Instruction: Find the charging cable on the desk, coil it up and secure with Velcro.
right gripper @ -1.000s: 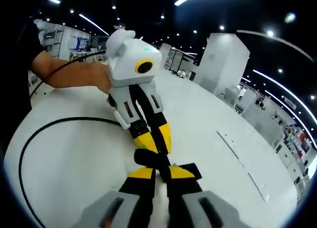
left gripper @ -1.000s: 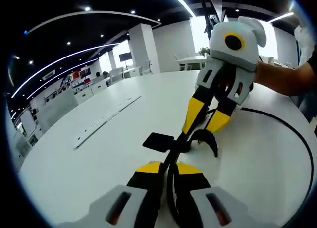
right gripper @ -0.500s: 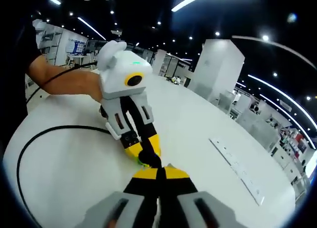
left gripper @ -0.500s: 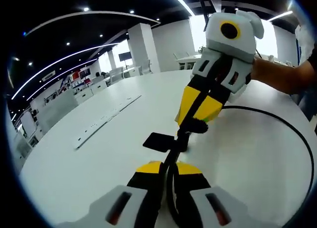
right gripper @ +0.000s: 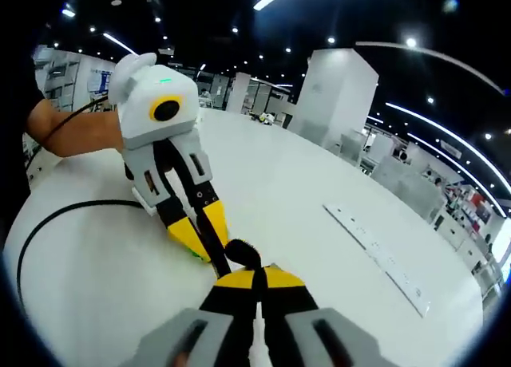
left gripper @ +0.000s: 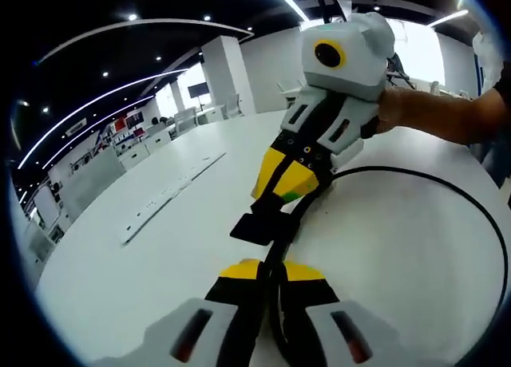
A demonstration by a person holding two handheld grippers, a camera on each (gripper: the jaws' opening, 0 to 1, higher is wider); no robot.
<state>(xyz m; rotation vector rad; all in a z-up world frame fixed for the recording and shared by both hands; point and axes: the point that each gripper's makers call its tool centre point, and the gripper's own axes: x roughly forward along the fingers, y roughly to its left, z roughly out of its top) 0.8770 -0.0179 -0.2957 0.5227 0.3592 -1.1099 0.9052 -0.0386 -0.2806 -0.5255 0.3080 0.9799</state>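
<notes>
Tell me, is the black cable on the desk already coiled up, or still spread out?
Still spread out: the cable lies in one wide open loop across the white desk, not gathered.

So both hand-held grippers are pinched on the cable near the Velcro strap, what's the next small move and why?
Probably draw the right hand-held gripper back toward the left hand-held gripper to gather the first loop. Both look shut on the charging cable, most of which lies in one wide arc on the desk, and the Velcro strap hangs unfastened.

White-housed tool [left gripper: 275,199] with yellow-and-black jaws, yellow-ringed black dot, dark sleeve edge [left gripper: 503,84]
</notes>
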